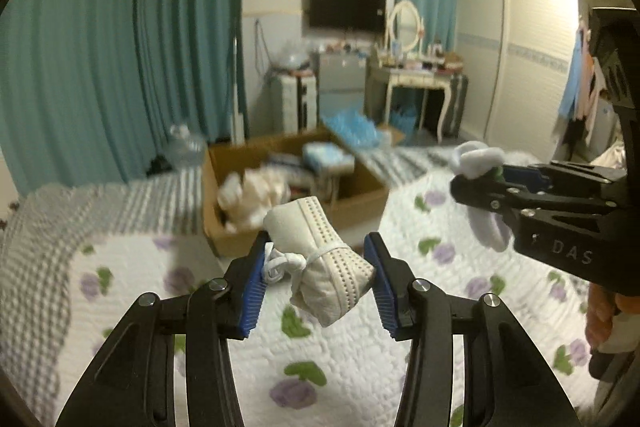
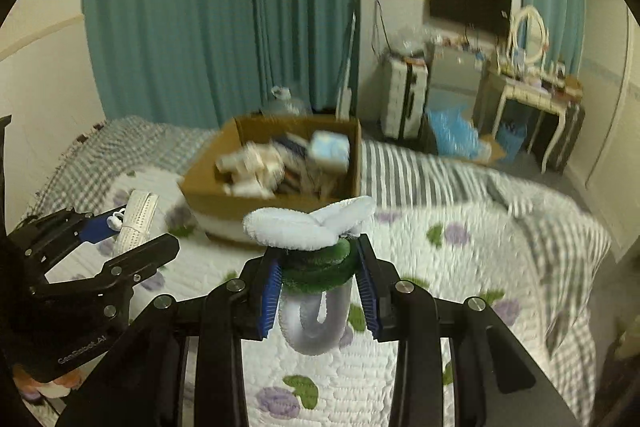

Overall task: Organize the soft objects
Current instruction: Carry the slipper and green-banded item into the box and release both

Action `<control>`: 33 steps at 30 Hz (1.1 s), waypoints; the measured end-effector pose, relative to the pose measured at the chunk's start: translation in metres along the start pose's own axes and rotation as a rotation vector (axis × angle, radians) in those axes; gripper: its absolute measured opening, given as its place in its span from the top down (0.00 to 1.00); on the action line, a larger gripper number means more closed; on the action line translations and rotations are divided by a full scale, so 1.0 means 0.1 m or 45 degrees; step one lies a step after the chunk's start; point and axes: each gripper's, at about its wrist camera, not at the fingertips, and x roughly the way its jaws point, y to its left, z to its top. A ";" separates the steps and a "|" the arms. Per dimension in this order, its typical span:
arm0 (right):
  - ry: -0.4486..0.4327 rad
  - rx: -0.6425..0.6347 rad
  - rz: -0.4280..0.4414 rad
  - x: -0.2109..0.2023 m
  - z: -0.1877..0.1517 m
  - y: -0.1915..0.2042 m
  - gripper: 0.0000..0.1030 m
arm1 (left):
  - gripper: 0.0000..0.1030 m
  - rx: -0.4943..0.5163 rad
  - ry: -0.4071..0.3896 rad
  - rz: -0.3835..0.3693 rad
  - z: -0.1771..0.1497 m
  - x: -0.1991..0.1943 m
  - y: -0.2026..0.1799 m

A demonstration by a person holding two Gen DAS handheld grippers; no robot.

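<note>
Both tools are loaded and up over the bed (image 1: 400, 367): the left tool (image 1: 320, 279) pinches a white cloth mask bundle (image 1: 324, 259) wrapped in its own cord, and the right tool (image 2: 318, 281) is clamped on a green-and-white plush toy (image 2: 316, 247). The mask looks barely caught at one edge, so I'd guess it could slip out before reaching the cardboard box (image 2: 212, 187). That box is already pretty stuffed, and its near wall is in the way.

Both cameras ride just behind their fingers, held above the quilted bed (image 1: 360, 367) and facing across it toward the cardboard box (image 1: 356, 205) and the far wall with the television (image 1: 347, 7). The left wrist view catches the right gripper (image 1: 476, 179) at its right edge; the right wrist view shows the left gripper (image 2: 132, 239) low on its left.
</note>
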 end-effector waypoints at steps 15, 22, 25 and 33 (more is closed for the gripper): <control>-0.133 -0.008 0.113 0.21 0.97 0.11 0.67 | 0.56 0.044 -0.080 0.084 0.72 0.49 0.33; -0.034 0.041 0.148 1.04 1.05 -0.01 0.67 | 0.56 -0.014 0.029 0.051 0.68 1.29 0.57; 0.043 0.076 0.183 1.45 0.98 -0.04 0.67 | 0.56 -0.026 0.071 0.053 0.60 1.57 0.63; 0.065 0.091 0.253 1.95 0.82 -0.07 0.59 | 0.52 0.042 0.063 0.079 0.37 1.82 0.66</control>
